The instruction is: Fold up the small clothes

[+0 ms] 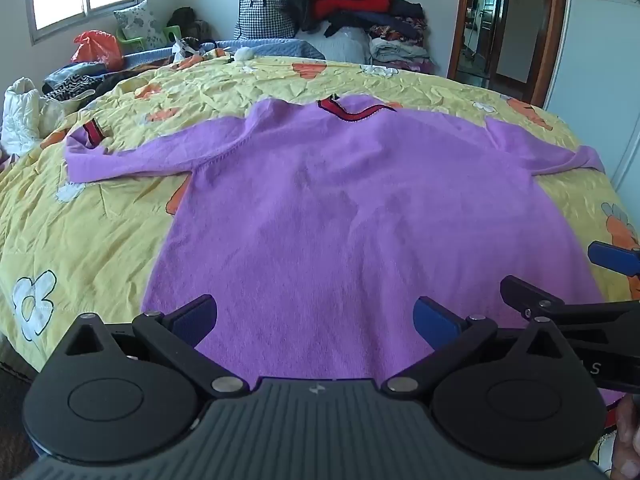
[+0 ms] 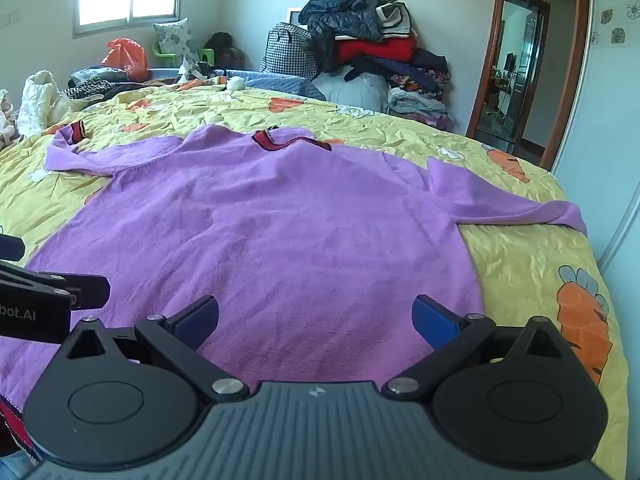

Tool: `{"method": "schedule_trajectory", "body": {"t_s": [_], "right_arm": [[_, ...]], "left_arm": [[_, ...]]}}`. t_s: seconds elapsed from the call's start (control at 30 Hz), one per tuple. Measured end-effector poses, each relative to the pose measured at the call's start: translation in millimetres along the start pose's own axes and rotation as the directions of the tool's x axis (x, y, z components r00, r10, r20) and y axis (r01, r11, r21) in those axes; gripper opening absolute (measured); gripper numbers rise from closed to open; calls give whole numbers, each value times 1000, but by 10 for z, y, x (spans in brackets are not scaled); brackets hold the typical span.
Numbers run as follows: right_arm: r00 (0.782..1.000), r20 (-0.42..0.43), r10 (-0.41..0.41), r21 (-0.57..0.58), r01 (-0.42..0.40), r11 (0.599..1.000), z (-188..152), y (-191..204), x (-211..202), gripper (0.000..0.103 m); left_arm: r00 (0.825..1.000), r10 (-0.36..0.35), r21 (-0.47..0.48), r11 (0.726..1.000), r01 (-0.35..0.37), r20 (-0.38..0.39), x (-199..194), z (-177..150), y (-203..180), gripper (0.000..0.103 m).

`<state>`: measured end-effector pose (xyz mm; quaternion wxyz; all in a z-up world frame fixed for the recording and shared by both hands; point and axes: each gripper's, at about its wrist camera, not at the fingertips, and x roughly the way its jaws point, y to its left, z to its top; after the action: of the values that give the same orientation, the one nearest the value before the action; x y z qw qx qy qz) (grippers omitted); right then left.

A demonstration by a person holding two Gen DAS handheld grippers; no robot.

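Left wrist view: we find the purple sweater [image 1: 320, 208] laid flat on the bed's yellow quilt [image 1: 80, 224], hem nearest us, collar [image 1: 348, 110] at the far end, both sleeves spread out. Left gripper [image 1: 316, 316] hangs above the hem w/ jaws fully apart, nothing held. Knit looks soft, fuzzy, light; we judge it will drape and sag, not slip much.

Right wrist view: same sweater, right sleeve [image 2: 520, 208] trailing off to the side. Right gripper [image 2: 316, 316] spread wide, empty, above the hem approx. at its right half. Recommended hold: sleeve cuff [image 2: 76, 130] or hem corners, pinching both layers.
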<state>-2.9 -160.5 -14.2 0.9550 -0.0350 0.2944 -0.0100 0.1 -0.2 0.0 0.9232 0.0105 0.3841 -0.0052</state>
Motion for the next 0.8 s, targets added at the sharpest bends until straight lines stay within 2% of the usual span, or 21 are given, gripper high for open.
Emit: {"method": "schedule_trajectory", "body": {"t_s": [0.8], "right_arm": [[1000, -17, 1, 13, -1, 1000, -10, -37, 13, 103]], "left_arm": [[1000, -10, 7, 1000, 10, -20, 42, -20, -7, 103]]}}
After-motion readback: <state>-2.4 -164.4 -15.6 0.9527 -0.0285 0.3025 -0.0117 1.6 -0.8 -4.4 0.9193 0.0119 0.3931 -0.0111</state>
